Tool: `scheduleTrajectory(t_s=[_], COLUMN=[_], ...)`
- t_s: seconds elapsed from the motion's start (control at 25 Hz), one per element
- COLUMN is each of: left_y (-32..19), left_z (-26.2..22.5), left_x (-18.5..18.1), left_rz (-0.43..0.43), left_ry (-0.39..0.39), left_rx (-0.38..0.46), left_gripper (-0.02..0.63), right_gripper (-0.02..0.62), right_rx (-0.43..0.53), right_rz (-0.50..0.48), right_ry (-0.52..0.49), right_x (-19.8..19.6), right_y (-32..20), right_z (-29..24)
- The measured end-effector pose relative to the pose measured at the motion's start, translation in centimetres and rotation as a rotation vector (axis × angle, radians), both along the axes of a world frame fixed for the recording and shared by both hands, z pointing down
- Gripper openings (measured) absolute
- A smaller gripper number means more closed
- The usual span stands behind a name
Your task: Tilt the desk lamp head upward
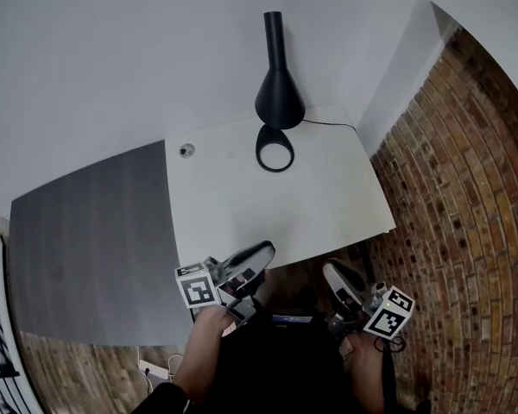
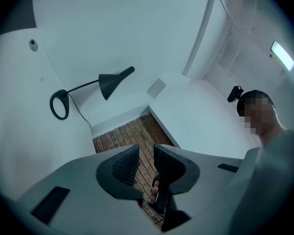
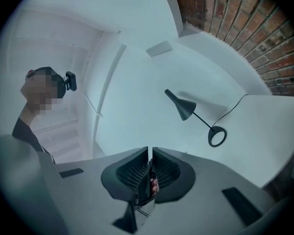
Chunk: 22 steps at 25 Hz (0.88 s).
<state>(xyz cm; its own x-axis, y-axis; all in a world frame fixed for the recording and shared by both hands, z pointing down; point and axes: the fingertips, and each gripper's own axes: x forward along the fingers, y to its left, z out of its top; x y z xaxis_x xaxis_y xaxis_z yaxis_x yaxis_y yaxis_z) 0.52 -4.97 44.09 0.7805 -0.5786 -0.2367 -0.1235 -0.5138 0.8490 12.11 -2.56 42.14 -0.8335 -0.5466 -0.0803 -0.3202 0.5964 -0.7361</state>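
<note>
- Head view: the left claw (image 1: 257,255) and the right claw (image 1: 332,276) are held near the front edge of the white table (image 1: 328,205). The lamp (image 1: 278,93) is seen well ahead of both and is touched by neither.
- Left gripper view: the jaws are held apart, with nothing between them. The lamp is found far ahead, up and to the left, with its ring base (image 2: 60,104) on the table. Brick (image 2: 130,133) is seen just beyond the jaw tips.
- Right gripper view: the jaws are pressed together and are empty. The lamp is placed ahead, up and to the right, its cord (image 3: 227,111) trailing rightward.
</note>
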Motion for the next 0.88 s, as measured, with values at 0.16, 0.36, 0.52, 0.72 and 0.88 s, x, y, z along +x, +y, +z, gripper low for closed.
scheduleTrajectory(t_s=[0.16,0.36,0.52,0.72,0.88], left_y=[-1.6,-4.1,-5.8,-7.5,-8.3], left_z=[0.0,-1.1,-1.6,-1.7,-1.7], left_x=[-1.0,-0.2,1.9,4.2,5.5], left_rz=[-0.086,-0.181,-0.227,-0.278,-0.310], left_ry=[-0.004,-0.027,-0.031,-0.050,-0.079], left_rx=[-0.005,0.010,0.018,0.014,0.003], left_gripper=[0.086,0.087,0.087,0.087,0.087], right_gripper=[0.016,0.015,0.017,0.017,0.015], right_rx=[-0.005,0.005,0.005,-0.027,-0.049], right_rz=[-0.086,-0.193,-0.264,-0.343,-0.386], right_ry=[-0.025,-0.041,-0.064,-0.073,-0.086], right_x=[-0.6,0.0,1.4,3.1,4.3], right_y=[-3.0,-7.3,-10.0,-12.0,-13.1], right_z=[0.0,-0.7,-1.2,-0.4,0.3])
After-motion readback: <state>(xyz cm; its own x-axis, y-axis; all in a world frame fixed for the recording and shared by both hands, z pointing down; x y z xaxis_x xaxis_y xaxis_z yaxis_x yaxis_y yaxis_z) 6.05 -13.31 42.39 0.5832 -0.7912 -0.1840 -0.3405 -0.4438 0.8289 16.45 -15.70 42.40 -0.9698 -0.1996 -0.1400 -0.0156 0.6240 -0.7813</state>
